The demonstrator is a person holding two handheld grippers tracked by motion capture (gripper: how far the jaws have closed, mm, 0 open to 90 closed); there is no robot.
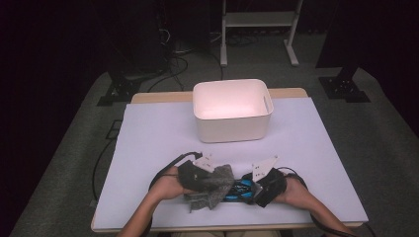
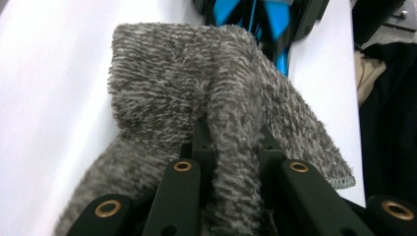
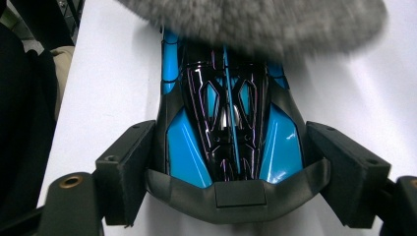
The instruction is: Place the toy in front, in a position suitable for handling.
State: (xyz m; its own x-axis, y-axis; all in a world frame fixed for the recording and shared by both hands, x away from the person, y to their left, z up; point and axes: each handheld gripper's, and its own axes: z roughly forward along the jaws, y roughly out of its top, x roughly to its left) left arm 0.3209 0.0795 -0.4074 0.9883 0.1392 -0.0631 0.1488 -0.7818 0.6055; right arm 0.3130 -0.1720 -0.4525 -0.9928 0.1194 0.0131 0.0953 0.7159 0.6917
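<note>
A: Now, one white bin (image 1: 232,111) is seen at the table's far side; nothing is seen inside it.

B: Right, one grey fuzzy cloth (image 2: 206,108) is pinched by the left gripper (image 1: 197,174), jaws together on it.

A: One blue-black toy car (image 3: 228,132) is clamped by the right gripper (image 1: 262,183), near edge.

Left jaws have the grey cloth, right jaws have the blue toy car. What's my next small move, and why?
Probably draw the left gripper with the grey cloth along the blue toy car. The cloth is pinched in the left jaws and already drapes over the car's far end, while the right gripper clamps the car's sides on the table, so a wiping stroke looks ready.
</note>
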